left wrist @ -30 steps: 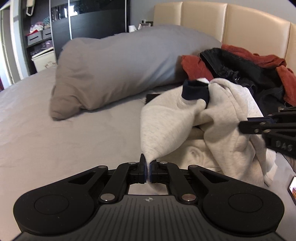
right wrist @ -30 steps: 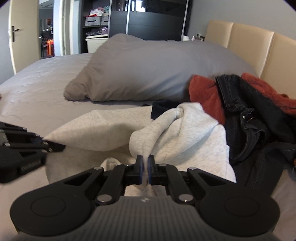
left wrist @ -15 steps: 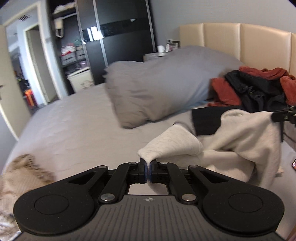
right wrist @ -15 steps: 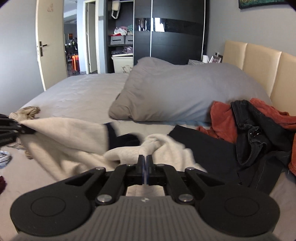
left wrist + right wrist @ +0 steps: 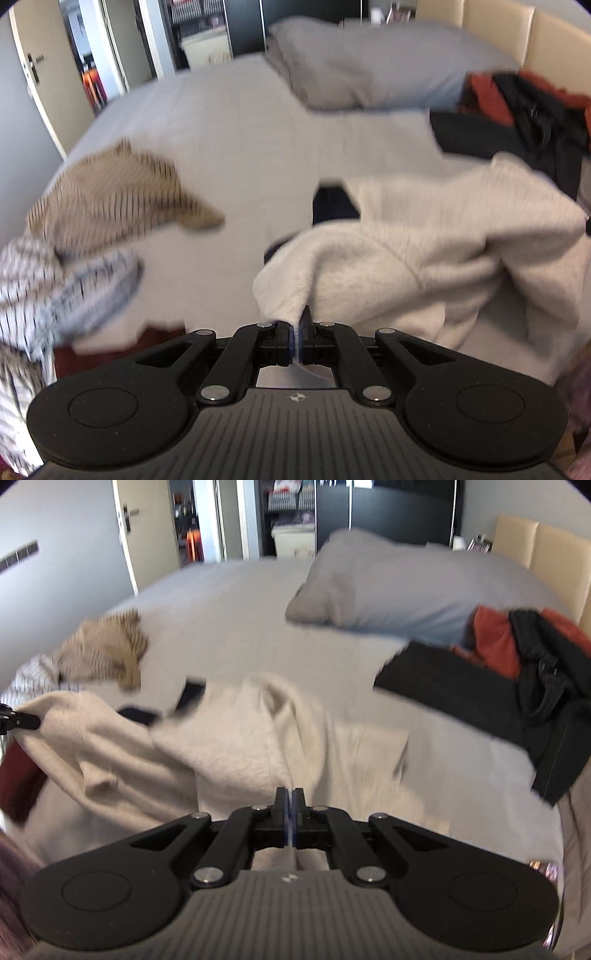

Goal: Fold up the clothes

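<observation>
Left wrist view shows the left hand-held gripper (image 5: 295, 338) clamped on a corner of the cream sweatshirt (image 5: 424, 258), jaws pressed together with cloth pinched between. Right wrist view shows the right hand-held gripper (image 5: 290, 814) likewise closed on another edge of the sweatshirt (image 5: 229, 738), with fabric bunched under its fingers. Looks like the spreading step: garment stretched between both grips over the bed (image 5: 240, 122), hanging in loose folds, not yet flat. Dark navy trim (image 5: 334, 206) peeking out near the middle, probably a cuff or collar; too blurred to tell which. Next move probably calls for pulling the two grips apart to take out the slack, then lowering the cloth flat onto bare sheet, away from the striped clothes (image 5: 110, 195) to the left and the dark pile (image 5: 535, 679) by the pillow (image 5: 406, 587). Thick, soft knit, likely to sag and crease unless kept taut.
</observation>
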The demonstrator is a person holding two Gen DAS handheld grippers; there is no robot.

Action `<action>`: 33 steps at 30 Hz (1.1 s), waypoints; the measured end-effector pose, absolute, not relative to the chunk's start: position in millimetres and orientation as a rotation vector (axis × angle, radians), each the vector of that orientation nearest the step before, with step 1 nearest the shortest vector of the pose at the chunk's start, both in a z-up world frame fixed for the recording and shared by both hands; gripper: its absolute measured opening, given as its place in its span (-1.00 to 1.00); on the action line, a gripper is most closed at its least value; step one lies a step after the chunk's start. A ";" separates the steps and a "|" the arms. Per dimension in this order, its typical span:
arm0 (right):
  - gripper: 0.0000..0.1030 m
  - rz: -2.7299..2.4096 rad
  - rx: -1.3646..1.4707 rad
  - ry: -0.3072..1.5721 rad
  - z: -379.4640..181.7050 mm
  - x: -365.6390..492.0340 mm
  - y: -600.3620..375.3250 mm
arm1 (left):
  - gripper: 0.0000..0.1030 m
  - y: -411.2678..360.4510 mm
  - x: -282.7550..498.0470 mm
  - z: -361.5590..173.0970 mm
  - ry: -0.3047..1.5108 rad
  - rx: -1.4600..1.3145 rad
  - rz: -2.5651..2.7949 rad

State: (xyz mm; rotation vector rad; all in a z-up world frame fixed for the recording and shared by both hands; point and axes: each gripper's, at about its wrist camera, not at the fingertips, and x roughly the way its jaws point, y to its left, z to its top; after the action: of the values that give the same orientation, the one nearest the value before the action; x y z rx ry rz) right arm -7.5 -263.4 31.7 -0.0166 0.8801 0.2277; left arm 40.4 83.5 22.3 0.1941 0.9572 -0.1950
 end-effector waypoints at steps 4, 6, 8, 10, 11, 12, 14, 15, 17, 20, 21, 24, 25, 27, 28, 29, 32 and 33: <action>-0.96 0.233 -0.017 0.978 0.2 -15.7 -261.2 | -0.98 82.2 34.9 -6.7 1.034 0.205 -0.201; -0.95 0.243 -0.029 1.008 -9.8 -17.5 -261.3 | -0.98 81.1 32.7 -19.8 1.076 0.215 -0.218; -0.91 0.264 -0.054 1.019 -13.2 -17.7 -259.1 | -0.97 87.6 26.2 -30.1 1.096 0.220 -0.244; -0.87 0.304 -0.090 1.016 -9.3 -19.1 -255.1 | -0.91 89.5 23.9 -35.5 1.101 0.229 -0.266; -0.83 0.319 -0.111 1.010 -4.9 -20.3 -252.9 | -0.84 92.8 18.8 -35.9 1.094 0.234 -0.273; -0.76 0.336 -0.134 1.000 1.5 -21.5 -250.9 | -0.68 95.8 15.0 -35.7 1.089 0.236 -0.280; -0.30 0.372 -0.170 0.966 18.0 -21.7 -249.3 | -0.31 104.3 10.9 -32.3 1.083 0.210 -0.292; -0.03 0.386 -0.179 0.947 26.8 -17.7 -249.4 | -0.01 107.1 9.5 -29.3 1.074 0.189 -0.293; -0.03 0.416 -0.198 0.909 43.9 -7.8 -248.4 | 0.04 113.9 11.6 -20.5 1.042 0.149 -0.291; -0.04 0.461 -0.232 0.873 62.2 23.0 -239.9 | 0.08 124.8 24.8 -4.1 1.005 0.080 -0.288; -0.06 0.487 -0.244 0.874 63.0 38.0 -235.8 | 0.10 128.4 33.0 -1.8 1.000 0.056 -0.283; -0.08 0.562 -0.280 0.879 64.4 83.0 -222.9 | 0.10 135.9 59.8 -4.5 1.014 0.011 -0.264; -0.08 0.581 -0.289 0.889 61.7 98.6 -217.8 | 0.10 138.7 69.2 -10.2 1.031 0.000 -0.265; -0.07 0.611 -0.316 0.907 53.1 130.4 -206.1 | 0.10 144.5 86.1 -24.8 1.069 -0.026 -0.263; -0.07 0.625 -0.331 0.915 48.5 146.3 -199.9 | 0.10 147.5 93.9 -33.1 1.089 -0.041 -0.261; -0.07 0.639 -0.351 0.921 43.3 161.5 -192.9 | 0.10 150.3 101.1 -41.3 1.108 -0.055 -0.260; -0.04 0.705 -0.434 0.946 22.3 201.0 -168.0 | 0.10 153.8 111.6 -64.5 1.151 -0.091 -0.278; -0.03 0.729 -0.460 0.959 13.6 212.5 -159.3 | 0.10 153.8 113.9 -71.6 1.167 -0.098 -0.285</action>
State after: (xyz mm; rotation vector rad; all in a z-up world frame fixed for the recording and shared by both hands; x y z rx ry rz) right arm 212.5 -159.3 13.6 -0.4604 0.9594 0.7294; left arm 113.9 153.8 -71.6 -0.0982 1.1668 -0.2850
